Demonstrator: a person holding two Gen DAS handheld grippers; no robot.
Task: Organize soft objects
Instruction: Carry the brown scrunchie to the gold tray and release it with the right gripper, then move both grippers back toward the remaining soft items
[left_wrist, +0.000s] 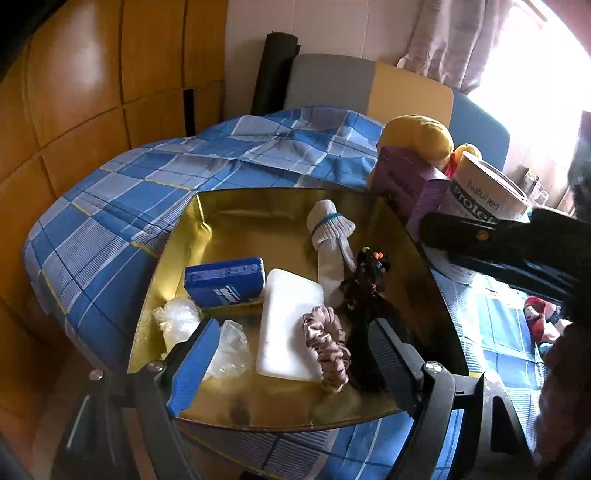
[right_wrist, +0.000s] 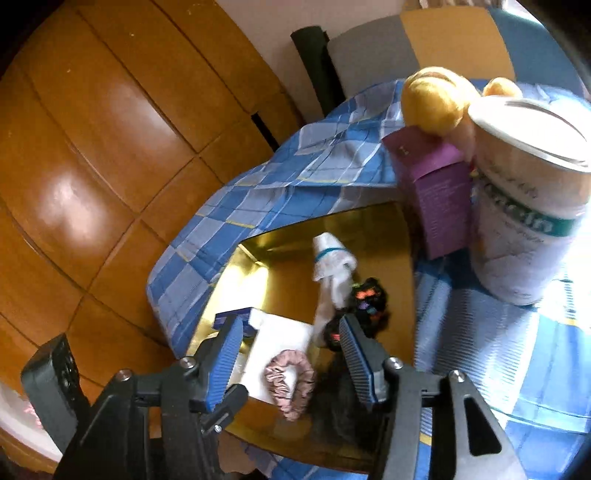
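Both tongs hover over the near edge of the gold tray (left_wrist: 207, 206). Left tongs (left_wrist: 291, 354) spread wide, nothing between them. Right tongs (right_wrist: 291, 354) parted, empty, pink scrunchie (right_wrist: 291, 384) lying loose below. In the tray, near to far: scrunchie overlapping a white foam block (left_wrist: 290, 328), clear plastic bags (left_wrist: 177, 317) at left, dark hair ties (left_wrist: 364, 273), blue sponge (left_wrist: 225, 282), rolled white sock (left_wrist: 328, 229). Tray sits on the checked cloth (left_wrist: 110, 206) over the worktop. Beyond: purple box (right_wrist: 439, 195), white tub (right_wrist: 528, 221), yellow plush toy (right_wrist: 436, 99).
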